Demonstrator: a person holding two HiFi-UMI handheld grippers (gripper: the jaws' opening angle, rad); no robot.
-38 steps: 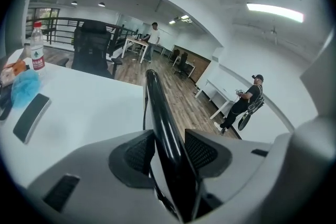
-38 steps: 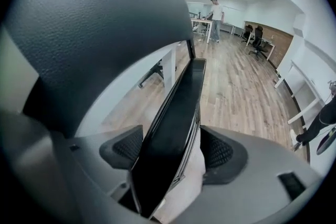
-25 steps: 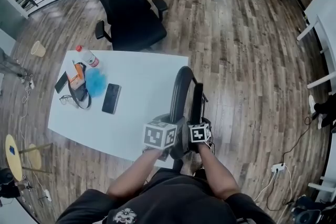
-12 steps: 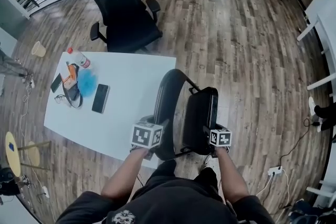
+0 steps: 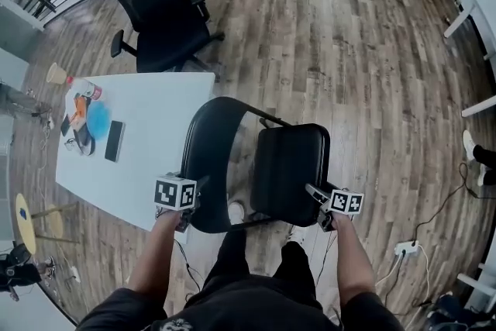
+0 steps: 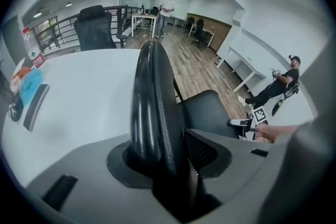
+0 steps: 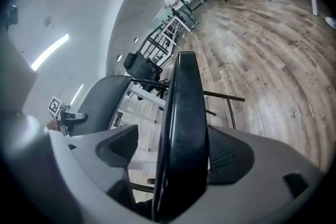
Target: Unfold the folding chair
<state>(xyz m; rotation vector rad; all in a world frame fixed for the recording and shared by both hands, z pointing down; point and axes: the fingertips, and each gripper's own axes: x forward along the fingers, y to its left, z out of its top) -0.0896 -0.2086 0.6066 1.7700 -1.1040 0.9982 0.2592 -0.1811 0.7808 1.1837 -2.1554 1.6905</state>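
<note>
The black folding chair stands open in front of me beside the white table. Its curved backrest (image 5: 203, 159) is on the left and its padded seat (image 5: 293, 167) lies flat on the right. My left gripper (image 5: 188, 219) grips the backrest's near edge. In the left gripper view that edge (image 6: 152, 92) fills the gap between the left gripper's (image 6: 168, 149) pads while the jaws are opening. My right gripper (image 5: 319, 207) is at the seat's near edge. The seat edge (image 7: 184, 113) stands between the right gripper's (image 7: 178, 160) opening jaws, with a gap at the left pad.
The white table (image 5: 147, 128) touches the chair's left side and carries a phone (image 5: 115, 140), a bottle and small items. A black office chair (image 5: 155, 4) stands beyond it. A power strip and cables (image 5: 404, 248) lie on the wood floor at right. A person (image 6: 275, 86) sits far off.
The chair has gone from folded to open: the seat swung down and right, away from the backrest. My right gripper moved right with it; my left gripper moved left and lower.
</note>
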